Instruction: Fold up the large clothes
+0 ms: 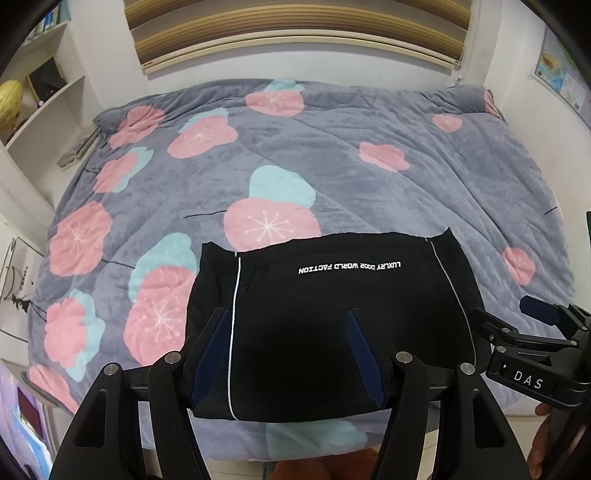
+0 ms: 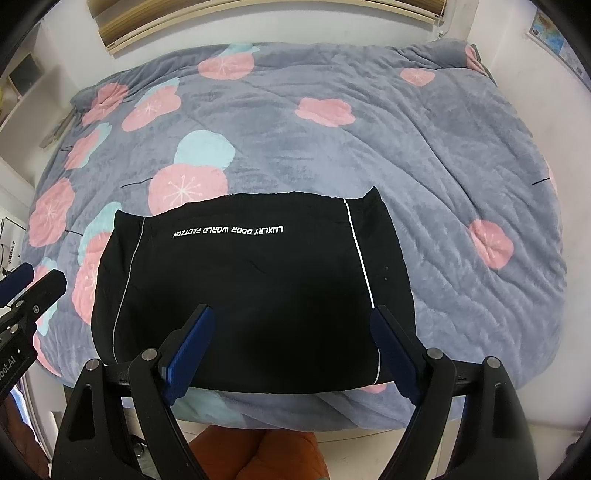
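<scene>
Nearest to us, along the bottom of each wrist view, our two claws hang over the near edge of the bed. The left claw [image 1: 288, 347] stands wide, its blue pads apart with nothing pinched between them; the right claw [image 2: 291, 345] is spread wider and is equally empty. Both hover above the cloth, and we cannot say for certain that either tip is clear of it.

Just beyond the fingers, in the lower centre of both frames, lies the black garment [image 2: 255, 280]. It sits on the grey flowered quilt [image 1: 332, 155] as a compact rectangle, its near edge almost flush with the bed's edge, thin white piping running down each side and a line of white lettering upside down near its far edge. No sleeves or loose flaps trail out from it.

We judge the folding to be finished or nearly so: the shape is tidy, and at most one more halving or a smoothing pass remains.

Farther back the quilt spreads bare to the wall, under a striped blind [image 1: 295, 33] at the top.
</scene>
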A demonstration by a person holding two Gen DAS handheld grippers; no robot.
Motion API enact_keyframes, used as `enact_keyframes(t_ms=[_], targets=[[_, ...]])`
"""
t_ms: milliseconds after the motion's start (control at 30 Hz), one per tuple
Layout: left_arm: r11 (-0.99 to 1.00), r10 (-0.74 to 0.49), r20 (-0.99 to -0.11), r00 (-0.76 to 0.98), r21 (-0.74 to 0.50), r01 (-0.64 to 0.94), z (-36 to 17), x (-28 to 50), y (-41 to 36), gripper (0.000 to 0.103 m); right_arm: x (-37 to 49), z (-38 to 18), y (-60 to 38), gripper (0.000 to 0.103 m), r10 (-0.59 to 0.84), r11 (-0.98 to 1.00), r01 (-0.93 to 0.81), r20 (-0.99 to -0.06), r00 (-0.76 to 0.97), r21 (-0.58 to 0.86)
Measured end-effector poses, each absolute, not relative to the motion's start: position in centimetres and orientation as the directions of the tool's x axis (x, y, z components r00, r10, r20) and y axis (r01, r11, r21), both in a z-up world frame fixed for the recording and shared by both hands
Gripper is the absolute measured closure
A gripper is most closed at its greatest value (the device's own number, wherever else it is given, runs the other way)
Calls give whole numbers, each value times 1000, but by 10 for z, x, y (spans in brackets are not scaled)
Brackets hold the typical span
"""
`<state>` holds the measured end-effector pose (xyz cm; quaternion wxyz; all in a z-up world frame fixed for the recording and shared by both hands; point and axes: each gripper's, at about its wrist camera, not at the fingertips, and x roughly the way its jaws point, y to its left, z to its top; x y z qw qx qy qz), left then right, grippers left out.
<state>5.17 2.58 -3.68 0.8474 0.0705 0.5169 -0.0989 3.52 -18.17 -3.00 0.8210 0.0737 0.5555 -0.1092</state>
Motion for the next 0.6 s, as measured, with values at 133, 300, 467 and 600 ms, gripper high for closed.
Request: enact_keyframes(t_ms=[133,300,467,600], targets=[[972,-83,-886,456,29,232,-36,52,26,37,35,-30,-181,16,-97,965,263,-928,359,1],[974,-55,-883,466,55,218,-37,53,27,37,35,-33,-179,16,-96,965,261,-931,353,-1],[975,-46,-884,466,62,214,-37,53,26,37,36,-35,-180,16,-94,968,250,-932,351,-3],[970,1,-862,507,124,208,-35,51,23,37,37,-35,-182,16,-93,970,242,-932,350,-6]])
